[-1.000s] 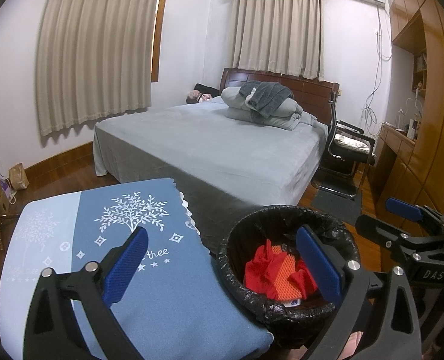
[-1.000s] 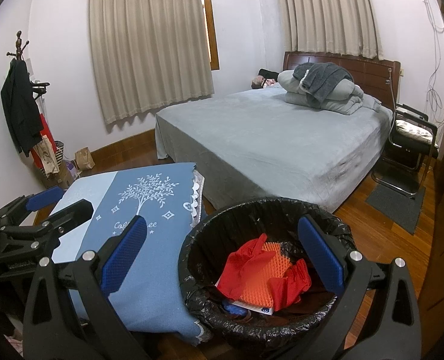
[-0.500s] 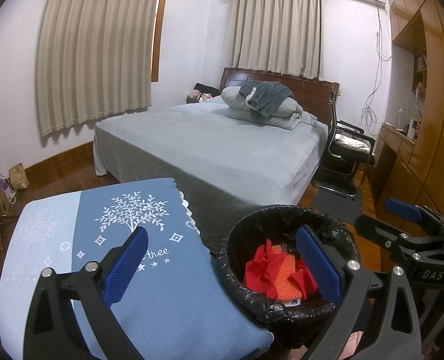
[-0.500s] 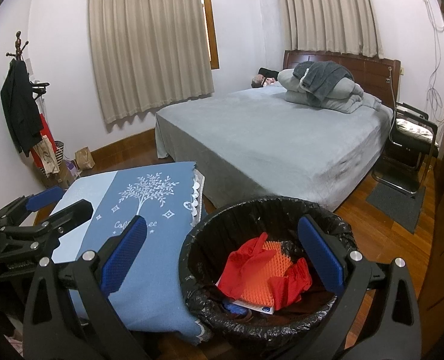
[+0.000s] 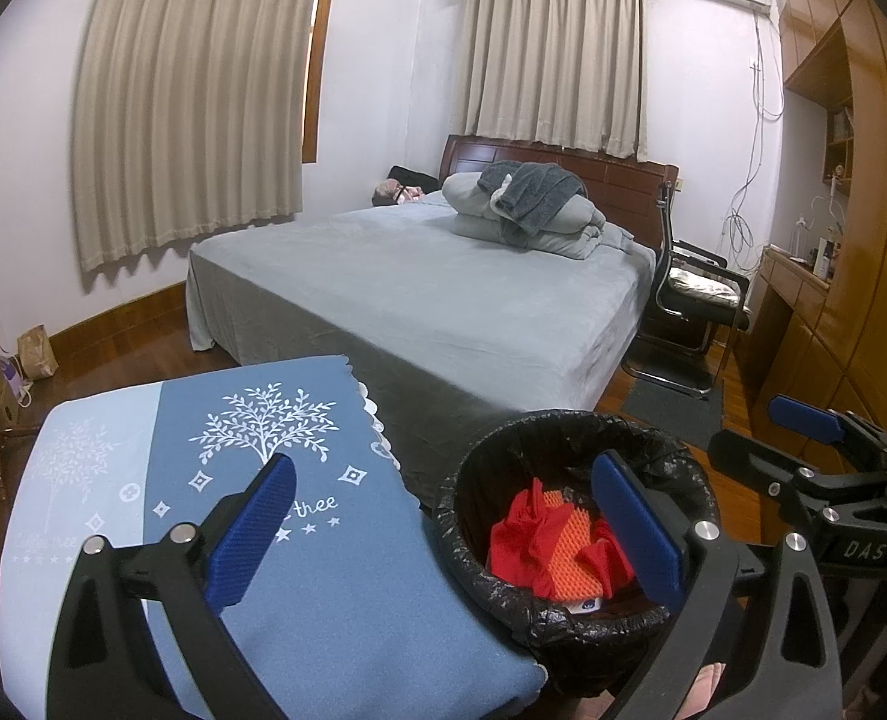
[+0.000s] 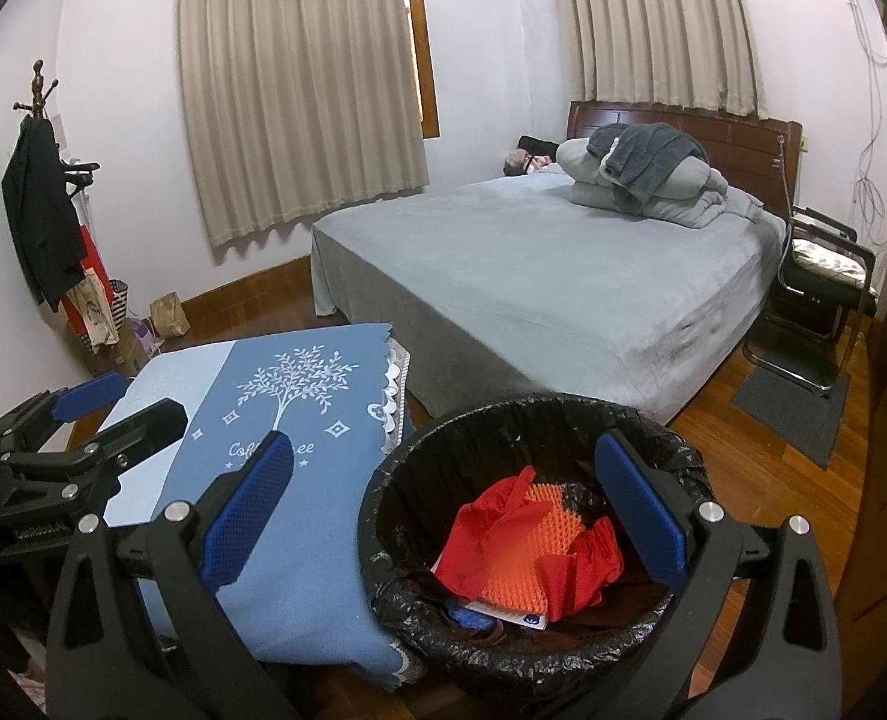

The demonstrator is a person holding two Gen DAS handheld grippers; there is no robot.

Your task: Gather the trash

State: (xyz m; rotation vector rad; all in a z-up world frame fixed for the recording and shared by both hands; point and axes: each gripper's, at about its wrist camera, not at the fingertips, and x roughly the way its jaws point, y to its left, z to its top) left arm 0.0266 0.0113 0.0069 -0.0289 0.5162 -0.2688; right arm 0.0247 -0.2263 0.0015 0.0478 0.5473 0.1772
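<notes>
A round bin lined with a black bag (image 5: 671, 456) (image 6: 395, 480) stands on the floor beside a small table under a blue cloth (image 5: 335, 612) (image 6: 299, 528). Red and orange crumpled trash (image 5: 554, 546) (image 6: 521, 546) lies inside the bin, on a white paper. My left gripper (image 5: 443, 531) is open and empty, above the table edge and the bin. My right gripper (image 6: 443, 519) is open and empty, above the bin's left rim. Each gripper also shows at the edge of the other's view: the right one (image 5: 803, 420), the left one (image 6: 92, 393).
A grey bed (image 5: 443, 294) with folded bedding stands behind the table and bin. A black chair (image 5: 695, 300) and a wooden cabinet (image 5: 833, 300) are at the right. A coat stand (image 6: 41, 210) and bags stand at the left wall. The floor is wood.
</notes>
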